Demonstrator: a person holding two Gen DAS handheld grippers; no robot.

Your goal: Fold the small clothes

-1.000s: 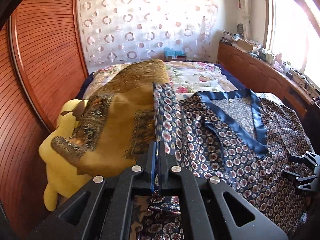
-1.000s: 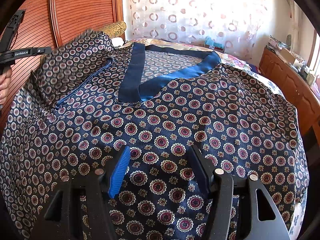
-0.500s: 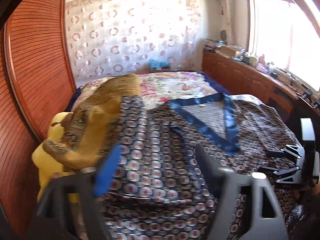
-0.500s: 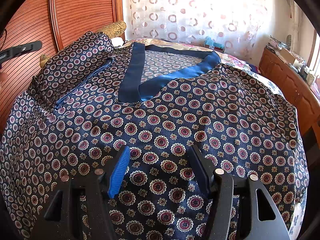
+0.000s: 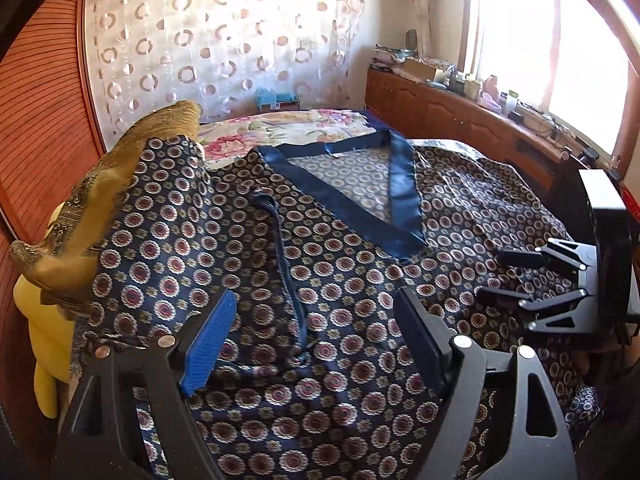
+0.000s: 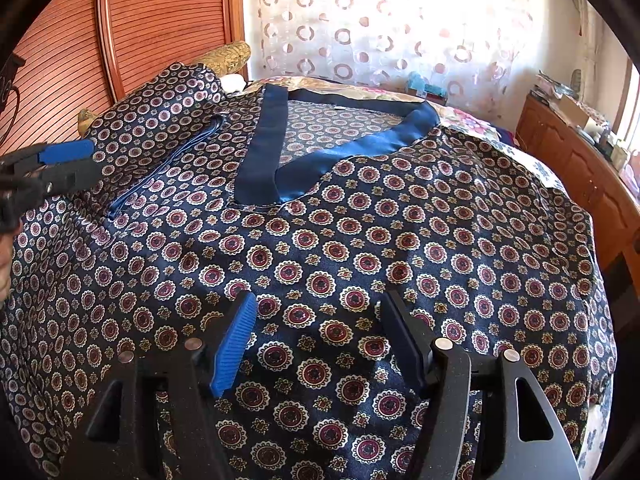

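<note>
So far we count one fold: the top point(image 6: 320, 264) lies face up on the bed point(image 5: 288, 128), its left sleeve point(image 5: 168, 216) laid in over the body. Right side, far sleeve and hem look unfolded; most of the job is left.

Left gripper point(image 5: 316, 344) hovers over the folded sleeve edge, tilted down, fingers apart, nothing between them. Right gripper point(image 6: 320, 340) hangs low over the front, fingers just eased a bit wider, only flat cloth beneath, none pinched.

Patterned shirt point(image 6: 360, 240) spread flat (sleeve folded in), right gripper point(image 6: 320, 344) jaws apart above it.
</note>
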